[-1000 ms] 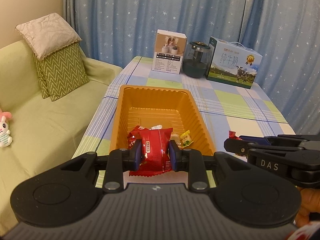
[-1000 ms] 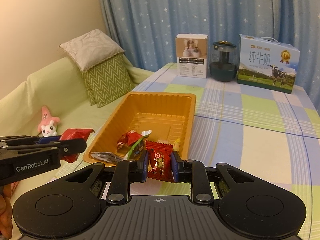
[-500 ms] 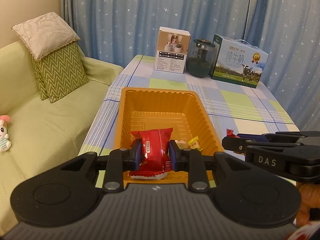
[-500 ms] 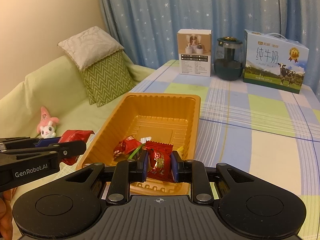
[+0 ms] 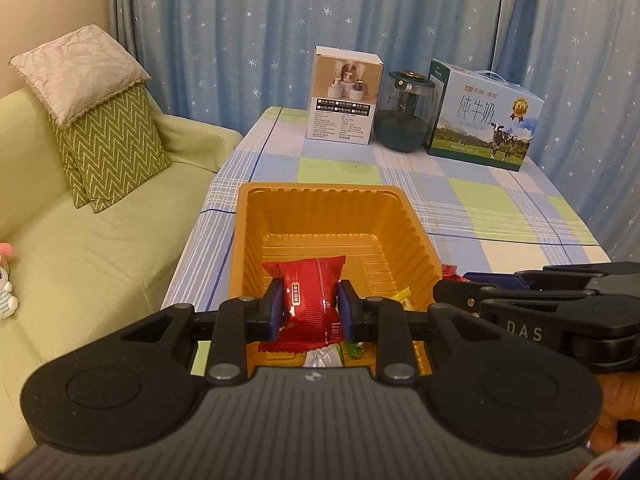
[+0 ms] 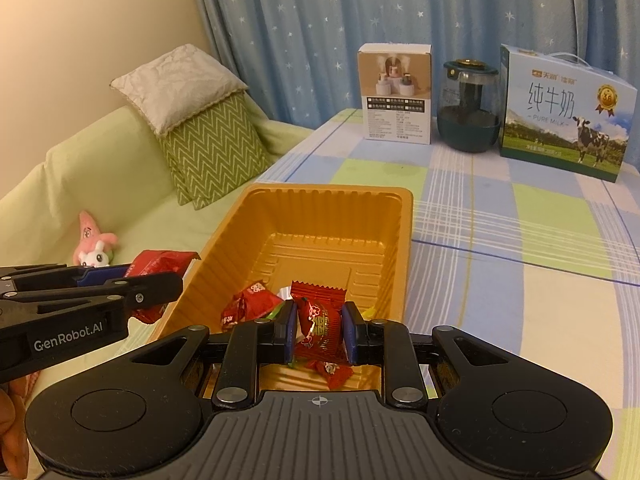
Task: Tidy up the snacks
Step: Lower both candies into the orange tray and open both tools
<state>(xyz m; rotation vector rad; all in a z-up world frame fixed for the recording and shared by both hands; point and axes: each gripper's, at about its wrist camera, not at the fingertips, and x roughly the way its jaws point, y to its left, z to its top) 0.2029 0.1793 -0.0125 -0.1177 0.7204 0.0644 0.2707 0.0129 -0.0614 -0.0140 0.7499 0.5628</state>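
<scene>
As both grippers advanced over the orange tray (image 5: 256, 236) since a second ago, left gripper (image 5: 311, 307) clamps a red packet (image 5: 310, 300), right gripper (image 6: 319, 330) a red candy (image 6: 318, 326); release likely next.

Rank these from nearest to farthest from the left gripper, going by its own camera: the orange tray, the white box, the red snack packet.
1. Red snack packet: clamped in the left gripper.
2. Orange tray: just ahead on the table.
3. White box: upright at the table's far end.
</scene>
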